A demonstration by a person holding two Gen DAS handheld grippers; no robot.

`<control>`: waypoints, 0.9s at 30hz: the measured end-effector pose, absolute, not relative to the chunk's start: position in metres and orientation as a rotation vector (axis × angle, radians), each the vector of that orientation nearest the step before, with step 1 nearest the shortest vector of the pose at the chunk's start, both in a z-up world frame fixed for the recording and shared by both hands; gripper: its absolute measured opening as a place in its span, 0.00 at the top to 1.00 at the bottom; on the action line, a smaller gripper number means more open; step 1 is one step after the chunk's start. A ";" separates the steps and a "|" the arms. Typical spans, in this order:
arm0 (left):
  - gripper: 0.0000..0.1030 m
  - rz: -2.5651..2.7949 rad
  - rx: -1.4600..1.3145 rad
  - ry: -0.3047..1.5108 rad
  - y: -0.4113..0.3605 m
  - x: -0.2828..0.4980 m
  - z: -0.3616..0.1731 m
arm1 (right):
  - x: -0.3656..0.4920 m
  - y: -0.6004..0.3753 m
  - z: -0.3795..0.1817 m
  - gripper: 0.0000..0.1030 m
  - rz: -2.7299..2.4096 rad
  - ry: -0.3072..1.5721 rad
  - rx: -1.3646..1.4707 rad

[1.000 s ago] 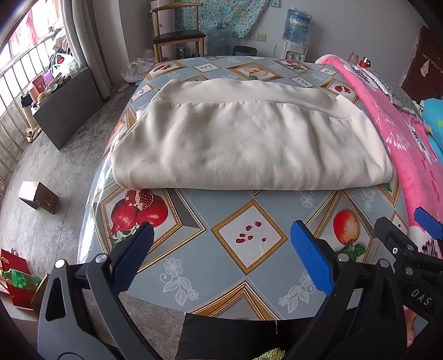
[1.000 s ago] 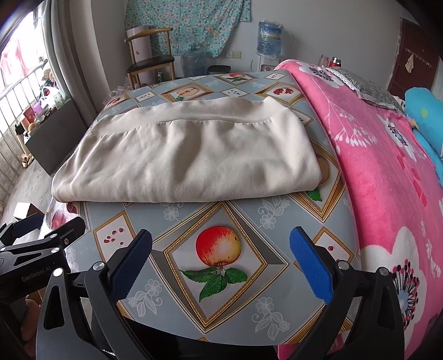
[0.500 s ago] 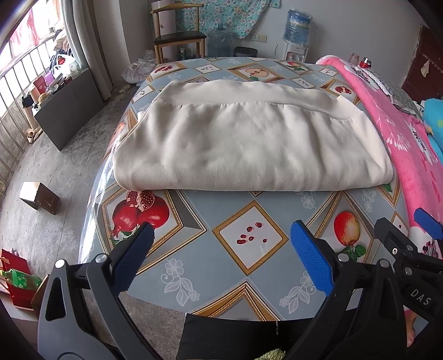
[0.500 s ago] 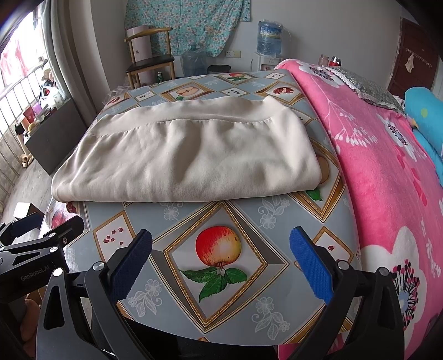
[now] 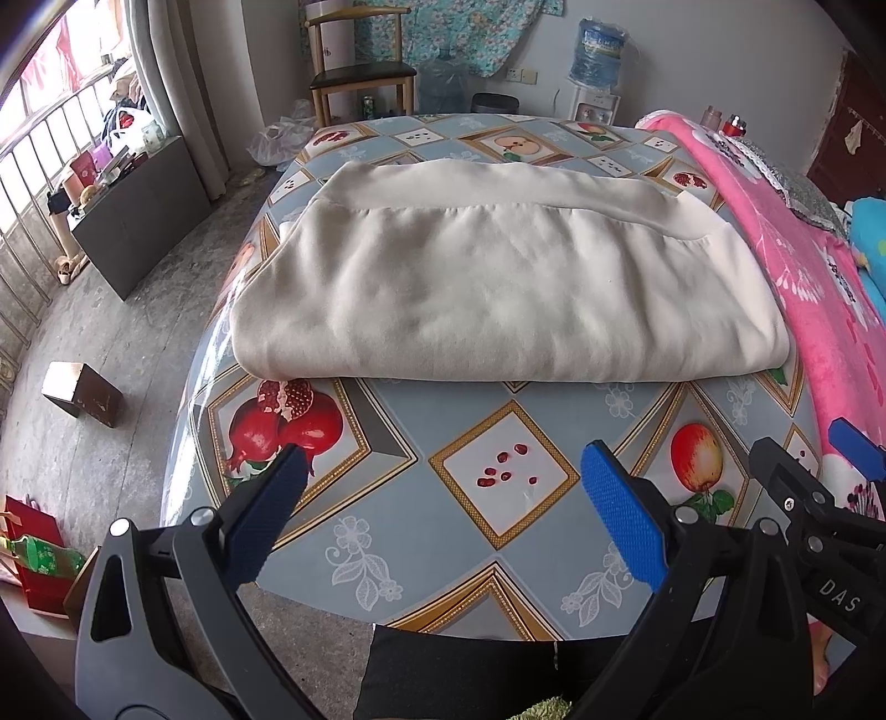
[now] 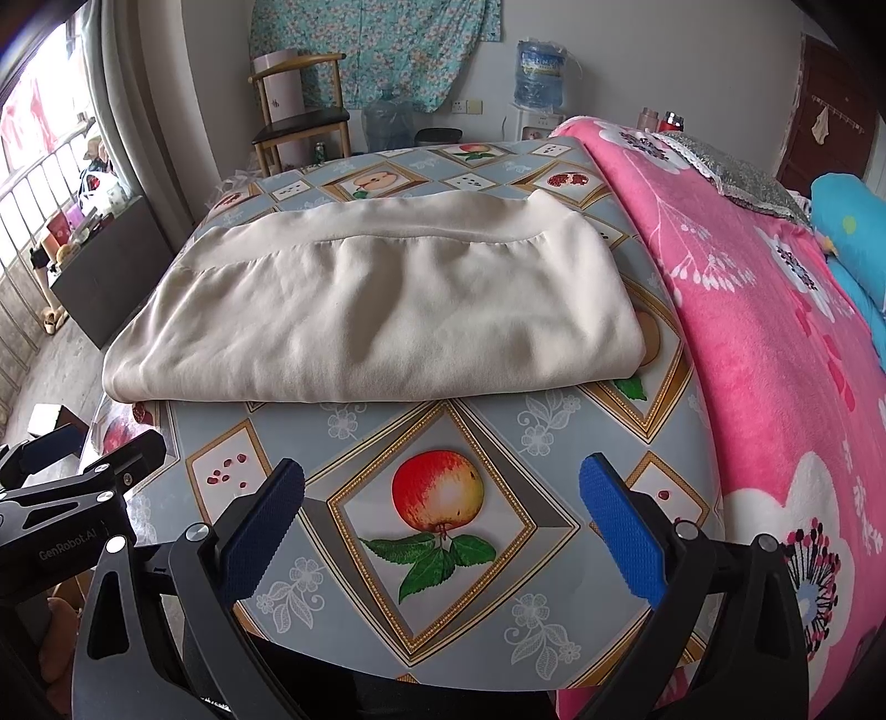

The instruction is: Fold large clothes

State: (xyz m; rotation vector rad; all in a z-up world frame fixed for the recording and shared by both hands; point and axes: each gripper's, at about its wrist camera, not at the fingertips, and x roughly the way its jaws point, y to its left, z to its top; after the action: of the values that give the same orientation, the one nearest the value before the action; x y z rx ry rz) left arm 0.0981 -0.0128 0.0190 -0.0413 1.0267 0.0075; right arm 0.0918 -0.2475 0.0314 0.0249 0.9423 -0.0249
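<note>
A cream garment (image 5: 498,282) lies folded into a wide rectangle on the table with the fruit-pattern cloth (image 5: 498,498); it also shows in the right wrist view (image 6: 382,310). Its ribbed hem band runs along the far edge. My left gripper (image 5: 440,515) is open and empty, held over the table's near edge, short of the garment's near fold. My right gripper (image 6: 443,520) is open and empty, over the near edge above an apple print, to the right of the left gripper (image 6: 83,476).
A pink flowered blanket (image 6: 775,332) covers the table's right side. A wooden chair (image 5: 360,77), water bottles (image 5: 598,50) and a dark cabinet (image 5: 138,221) stand beyond and left. A small box (image 5: 83,393) sits on the floor at the left.
Both grippers stay open and nearly still. The left wrist view has drifted slightly, so the garment sits a little lower in frame.
</note>
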 end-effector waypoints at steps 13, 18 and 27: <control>0.07 0.011 -0.046 1.032 -0.010 0.099 0.016 | 0.092 -0.247 0.031 0.06 -0.025 0.943 0.024; 0.07 0.013 -0.046 1.032 -0.010 0.099 0.015 | 0.092 -0.247 0.030 0.06 -0.025 0.944 0.025; 0.07 0.012 -0.046 1.033 -0.009 0.099 0.015 | 0.092 -0.246 0.030 0.06 -0.024 0.945 0.024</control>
State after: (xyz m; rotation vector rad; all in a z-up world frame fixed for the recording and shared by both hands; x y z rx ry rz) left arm 0.0989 -0.0088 0.0149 -0.0462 1.0331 0.0123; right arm 0.0918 -0.2461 0.0295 0.0236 0.9453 -0.0242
